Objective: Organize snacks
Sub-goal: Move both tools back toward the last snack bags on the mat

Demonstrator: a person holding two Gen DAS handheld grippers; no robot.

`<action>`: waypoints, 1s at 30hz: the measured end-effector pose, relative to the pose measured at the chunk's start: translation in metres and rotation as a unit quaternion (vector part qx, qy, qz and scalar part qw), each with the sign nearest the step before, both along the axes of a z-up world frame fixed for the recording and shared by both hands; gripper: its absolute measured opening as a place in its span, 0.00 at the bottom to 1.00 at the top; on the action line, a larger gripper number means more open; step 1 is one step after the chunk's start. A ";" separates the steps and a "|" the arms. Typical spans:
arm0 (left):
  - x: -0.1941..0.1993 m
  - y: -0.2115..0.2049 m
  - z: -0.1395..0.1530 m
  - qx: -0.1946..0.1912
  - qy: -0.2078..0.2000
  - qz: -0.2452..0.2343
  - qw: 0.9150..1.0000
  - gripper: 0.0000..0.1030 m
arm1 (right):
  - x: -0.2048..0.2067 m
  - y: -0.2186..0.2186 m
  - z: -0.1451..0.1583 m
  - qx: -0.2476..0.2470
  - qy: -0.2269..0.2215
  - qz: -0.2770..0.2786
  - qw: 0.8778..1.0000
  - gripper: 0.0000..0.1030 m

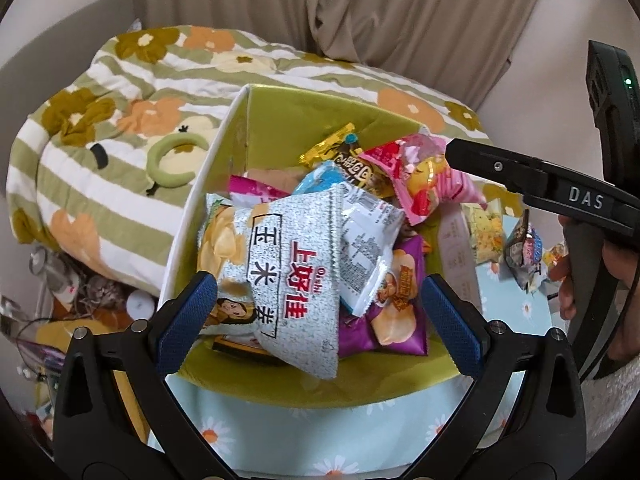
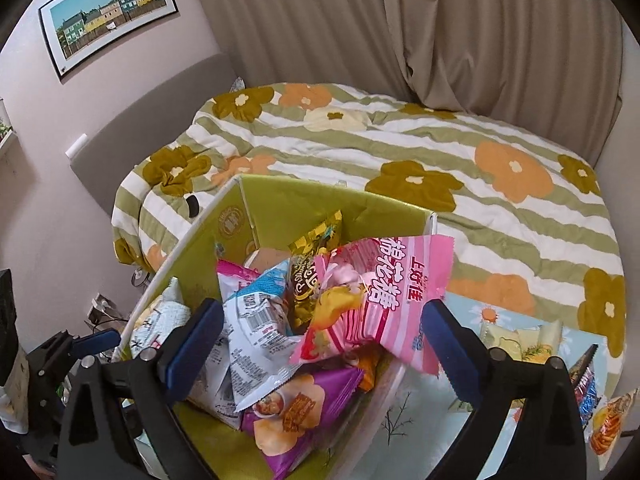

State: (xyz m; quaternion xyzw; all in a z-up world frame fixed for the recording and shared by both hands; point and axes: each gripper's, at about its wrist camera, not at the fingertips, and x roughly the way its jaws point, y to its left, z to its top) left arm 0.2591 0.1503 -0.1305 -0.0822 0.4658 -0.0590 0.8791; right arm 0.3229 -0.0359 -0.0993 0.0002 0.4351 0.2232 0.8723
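Observation:
A green box [image 1: 276, 108] with white outer walls holds several snack bags. In the left wrist view a silver bag with red letters [image 1: 296, 276] lies on top, with a purple bag [image 1: 396, 312] and a pink candy bag [image 1: 424, 176] behind. My left gripper [image 1: 320, 316] is open, its blue pads on either side of the silver bag and not closed on it. My right gripper [image 2: 324, 336] is open above the box [image 2: 232, 216], just over the pink bag [image 2: 384, 296]. One of its black fingers [image 1: 500, 168] shows in the left wrist view.
The box stands on a light blue daisy-print cloth [image 1: 224, 420]. Loose snack packs lie to the right on the cloth [image 2: 600, 400]. A bed with a striped floral quilt [image 2: 440, 152] is behind, with beige curtains beyond. Clutter and cables lie at the lower left [image 1: 60, 288].

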 end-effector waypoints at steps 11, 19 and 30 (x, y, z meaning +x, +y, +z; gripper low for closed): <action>-0.025 -0.025 0.026 -0.002 -0.028 -0.047 0.998 0.98 | -0.055 -0.023 0.037 -0.008 -0.028 -0.046 0.999 0.96; -0.054 -0.067 0.045 0.003 -0.050 -0.072 0.996 0.98 | -0.104 -0.067 0.050 -0.007 -0.045 -0.086 0.995 0.96; -0.102 -0.176 0.050 0.010 -0.052 -0.082 0.995 0.98 | -0.173 -0.163 0.051 -0.007 -0.055 -0.123 0.991 0.96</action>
